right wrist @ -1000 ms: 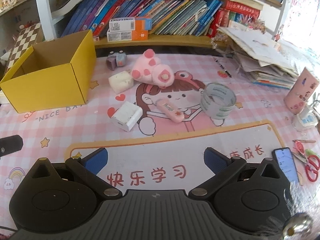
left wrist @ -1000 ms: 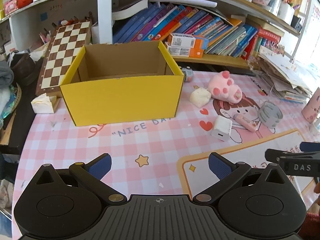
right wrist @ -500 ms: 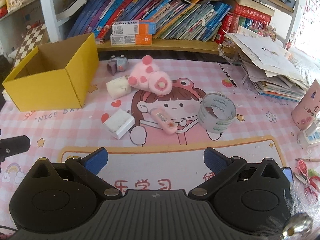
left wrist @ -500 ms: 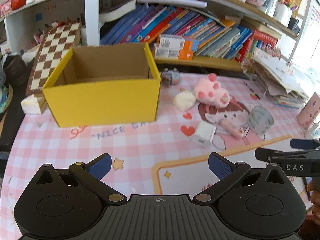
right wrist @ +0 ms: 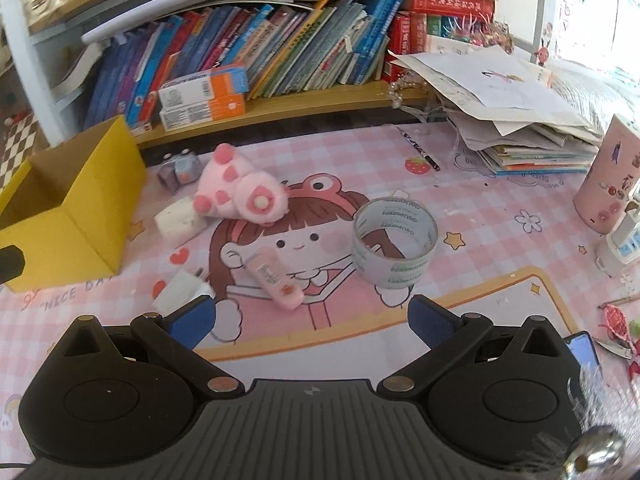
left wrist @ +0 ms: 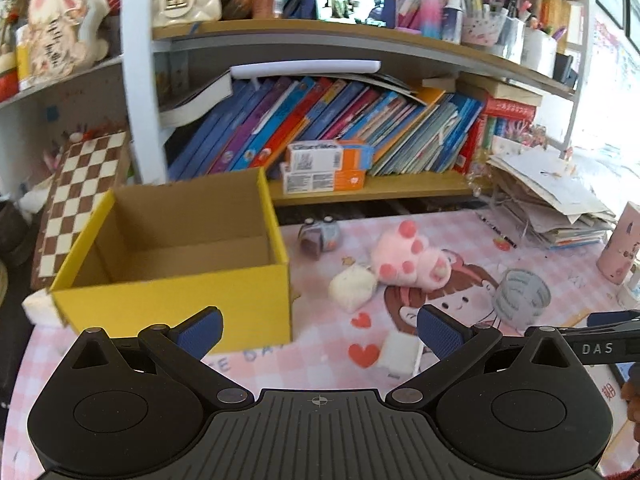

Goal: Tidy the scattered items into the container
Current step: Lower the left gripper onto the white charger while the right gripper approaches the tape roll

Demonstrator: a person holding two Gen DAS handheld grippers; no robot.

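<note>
Left tool (left wrist: 318, 326): spread wide, nothing between its blue pads, held over the tabletop (left wrist: 312, 360) in front of the box.
Right tool (right wrist: 310, 316): also released, jaws wide apart and empty, above the printed mat; its tip shows at the right edge of the left view.
Charger (right wrist: 182, 290): white block just beyond the right tool's left pad, prongs pointing away; in the left view it lies just beside that tool's right pad.
Pink tube (right wrist: 274, 276): flat on the mat, lying diagonally, between the charger and the tape.
Tape (right wrist: 394, 238): clear roll standing on its edge ring, opening upward, right of the tube and apart from it.
Box (left wrist: 176, 264): yellow, open at the top, brown inside, nothing visible in it; stands on the left of the tabletop, ahead of the left tool.
White block (right wrist: 180, 218): soft-looking, between the box and the plush, touching the plush.
Plush (right wrist: 240, 192): pink paw-shaped toy lying on its side, behind the tube.
Grey toy (right wrist: 180, 168): small, near the tabletop's back edge, just behind the plush.
Pen (right wrist: 420, 148): dark, lying near the paper stack (right wrist: 520, 132) at the back right.
Pink cup (right wrist: 610, 176): upright at the far right edge.
Shelf (right wrist: 280, 100): behind the tabletop, carrying leaning books (right wrist: 280, 48) and two orange-and-white cartons (right wrist: 204, 96).
Chessboard (left wrist: 80, 196): leaning behind the box, left of it.
</note>
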